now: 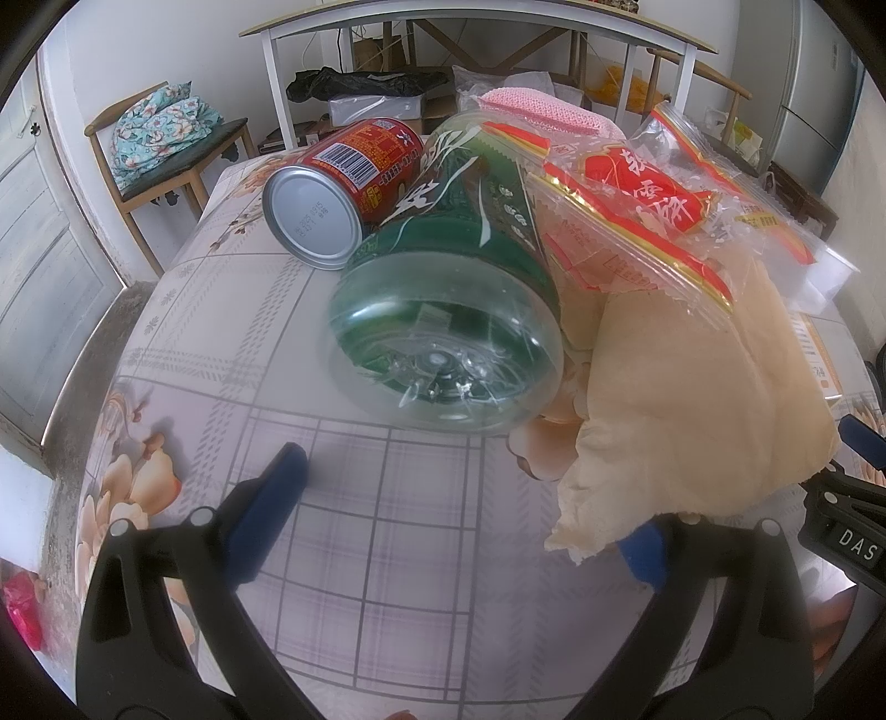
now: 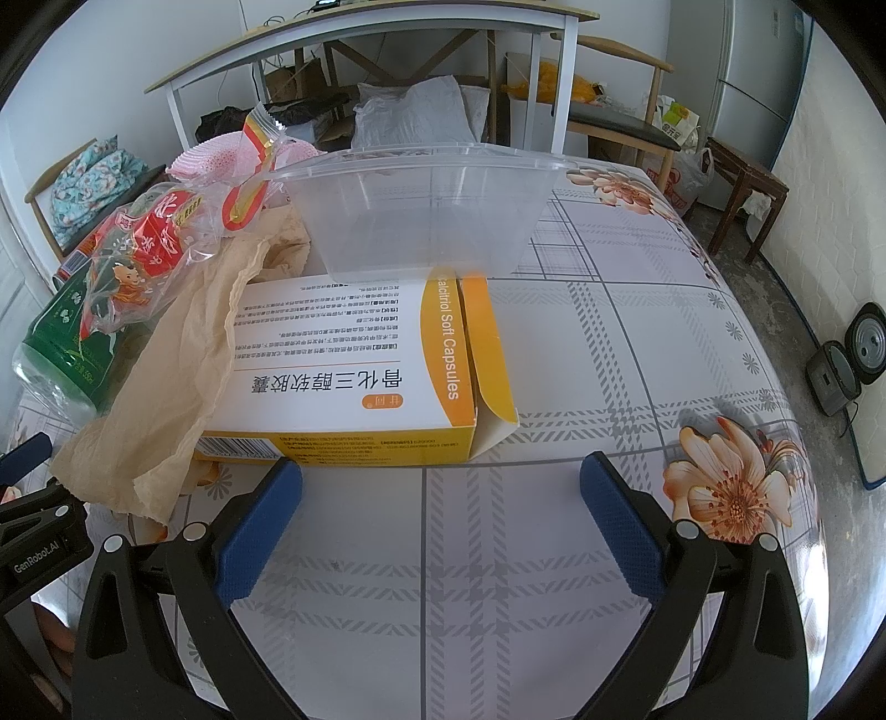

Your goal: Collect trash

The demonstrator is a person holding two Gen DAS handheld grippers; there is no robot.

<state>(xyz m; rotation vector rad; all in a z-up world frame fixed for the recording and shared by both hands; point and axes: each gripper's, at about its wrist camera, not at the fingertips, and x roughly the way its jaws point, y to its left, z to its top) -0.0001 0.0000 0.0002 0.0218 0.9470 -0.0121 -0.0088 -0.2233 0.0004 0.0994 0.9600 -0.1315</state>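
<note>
Trash pile dead ahead on my left camera: a green plastic bottle (image 1: 443, 310) lying on its side, base toward me, and I'll take that as my marker. Behind it to the left, a red can (image 1: 343, 188) on its side too, touching the bottle. Draped over the bottle's right flank is a clear snack wrapper (image 1: 637, 216) with red print, and below that a crumpled tan paper bag (image 1: 698, 399). My left gripper (image 1: 465, 515) has its fingers spread wide and holding nothing; the right blue pad (image 1: 642, 554) sits just under the bag's lower edge, whether touching I can't tell. Over on the right camera, my right gripper (image 2: 440, 520) is spread wide as well, empty, its left pad (image 2: 260, 531) just short of a white-and-yellow medicine box (image 2: 354, 365) lying right of the bottle, with the tan bag spilling onto it. Beyond the box, a clear plastic tub (image 2: 421, 210). Everything rests on a flowered, checked tablecloth (image 2: 609, 343). Further back, a white-framed desk (image 1: 476, 27) and a wooden chair (image 1: 166, 166) piled with patterned fabric.
</note>
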